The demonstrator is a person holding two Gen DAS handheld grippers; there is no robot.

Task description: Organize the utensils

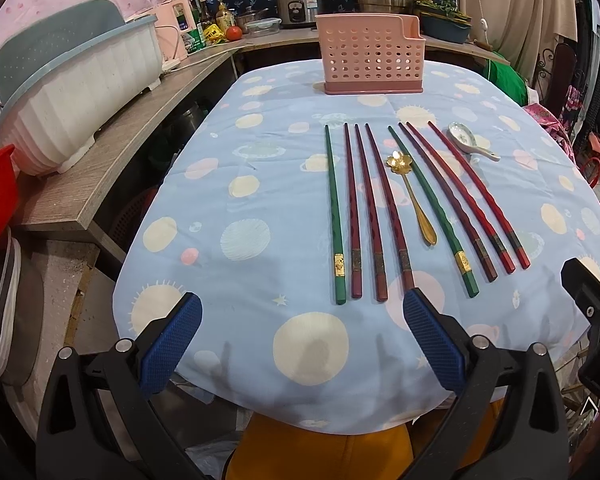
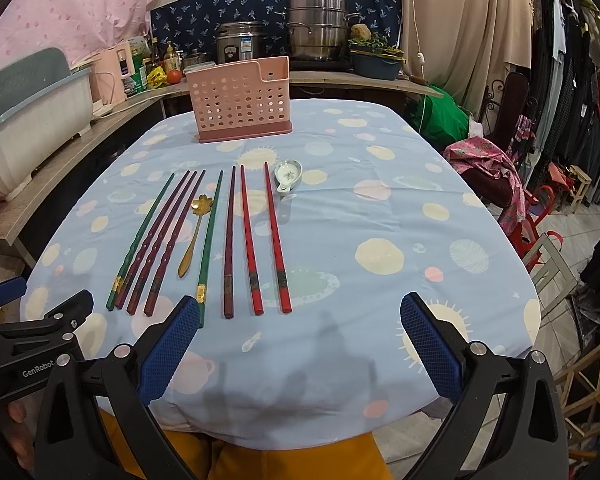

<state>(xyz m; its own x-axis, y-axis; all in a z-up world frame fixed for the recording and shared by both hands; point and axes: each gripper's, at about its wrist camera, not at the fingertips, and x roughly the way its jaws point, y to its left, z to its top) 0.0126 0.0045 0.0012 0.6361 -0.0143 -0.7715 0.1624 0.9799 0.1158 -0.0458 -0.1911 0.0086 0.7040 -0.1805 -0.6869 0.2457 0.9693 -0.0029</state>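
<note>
**Q:** What do you have in front of you, starting at the left?

**A:** My left gripper (image 1: 302, 310) hangs over the near edge of the worktop (image 1: 259, 184), its blue pads spread wide apart and holding nothing. Just beyond it the chopsticks lie in a row on the blue patterned cloth, tips pointing away from me. First comes a green chopstick (image 1: 334, 216), then three dark maroon chopsticks (image 1: 366, 212) close beside one another. The thick end of the third sits right at the tip of that gripper's right pad.

**Q:** And further along?

**A:** A gold spoon (image 1: 410, 196) with a flower-shaped bowl lies between the maroon ones and a second green chopstick (image 1: 432, 212). After that, one more dark chopstick (image 2: 229, 240) and two red chopsticks (image 2: 273, 236), slightly spaced. Past the far tip of the last red one rests a white ceramic spoon (image 2: 287, 174), bowl upward.

**Q:** Where is the holder?

**A:** The pink perforated utensil holder (image 2: 239, 100) stands upright at the far end of the worktop, well apart from the utensils. I cannot tell what is inside it.

**Q:** And your other side?

**A:** My right gripper (image 2: 300, 312) hovers over the near edge too, pads wide apart and gripping nothing, to the right of the row.
</note>
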